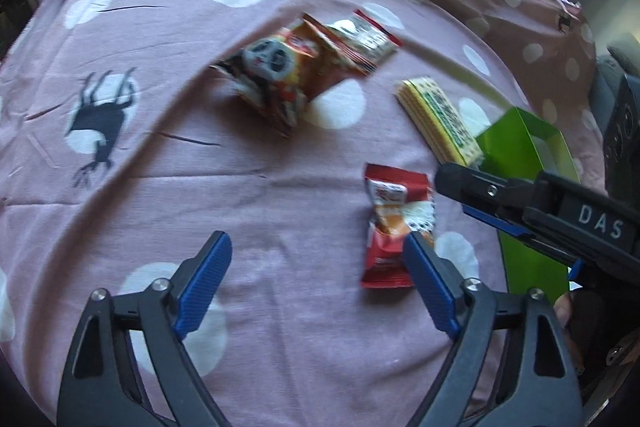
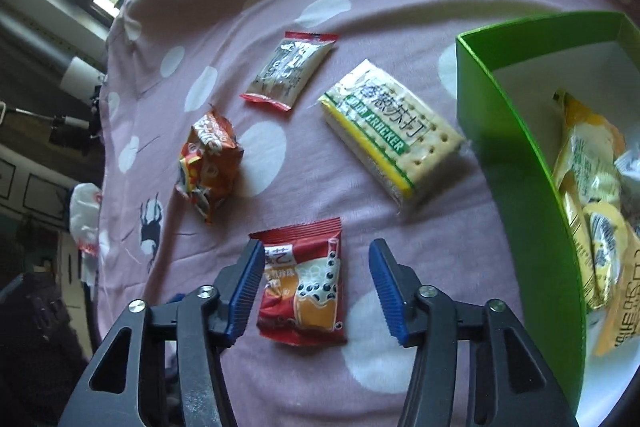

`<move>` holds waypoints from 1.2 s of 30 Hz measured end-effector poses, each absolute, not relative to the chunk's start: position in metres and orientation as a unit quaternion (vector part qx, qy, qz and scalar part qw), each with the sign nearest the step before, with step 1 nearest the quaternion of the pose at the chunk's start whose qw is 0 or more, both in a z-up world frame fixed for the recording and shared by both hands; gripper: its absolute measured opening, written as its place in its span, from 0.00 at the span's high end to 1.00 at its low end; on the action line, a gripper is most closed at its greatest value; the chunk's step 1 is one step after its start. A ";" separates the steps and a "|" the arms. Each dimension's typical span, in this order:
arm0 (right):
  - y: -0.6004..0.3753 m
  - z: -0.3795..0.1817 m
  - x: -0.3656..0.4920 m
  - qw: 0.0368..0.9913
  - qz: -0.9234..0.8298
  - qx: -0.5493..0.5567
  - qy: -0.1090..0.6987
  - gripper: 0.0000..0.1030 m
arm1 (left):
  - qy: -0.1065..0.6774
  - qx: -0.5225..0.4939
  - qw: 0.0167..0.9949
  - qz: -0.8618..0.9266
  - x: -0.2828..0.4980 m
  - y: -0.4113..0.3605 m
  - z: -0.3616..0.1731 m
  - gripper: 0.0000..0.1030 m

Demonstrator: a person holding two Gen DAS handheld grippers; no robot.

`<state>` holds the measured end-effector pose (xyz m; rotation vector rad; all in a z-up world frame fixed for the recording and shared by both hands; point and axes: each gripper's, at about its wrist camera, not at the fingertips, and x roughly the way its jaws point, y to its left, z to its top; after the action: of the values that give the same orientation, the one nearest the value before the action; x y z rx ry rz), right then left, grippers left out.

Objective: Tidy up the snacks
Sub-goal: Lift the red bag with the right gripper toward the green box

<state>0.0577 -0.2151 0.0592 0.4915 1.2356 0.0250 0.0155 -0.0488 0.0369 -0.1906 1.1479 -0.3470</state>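
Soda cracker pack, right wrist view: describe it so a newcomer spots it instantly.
Start at the green box on the right of the pink dotted cloth. Just left of its near wall lies the soda cracker pack, flat on the cloth. It is the only pale rectangular block with a yellow edge and a green band; the other loose snacks are red or orange pouches.
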 end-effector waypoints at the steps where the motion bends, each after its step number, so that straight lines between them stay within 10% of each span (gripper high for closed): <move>1: -0.216 0.057 0.058 0.783 0.020 0.237 0.575 0.45 | 0.543 -0.088 0.817 -0.170 0.016 -0.053 0.034 0.23; 10: -0.200 0.031 0.064 0.761 0.036 0.222 0.608 0.45 | 0.545 -0.084 0.799 -0.238 0.017 -0.088 0.025 0.62; 36: -0.308 0.145 0.004 0.870 -0.037 0.264 0.415 0.55 | 0.374 -0.013 0.855 -0.360 -0.008 -0.193 0.122 0.63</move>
<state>0.0043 -0.3076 0.1445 0.5524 0.8682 -0.0778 -0.0083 -0.1929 0.1217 -0.0278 0.7869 -0.7565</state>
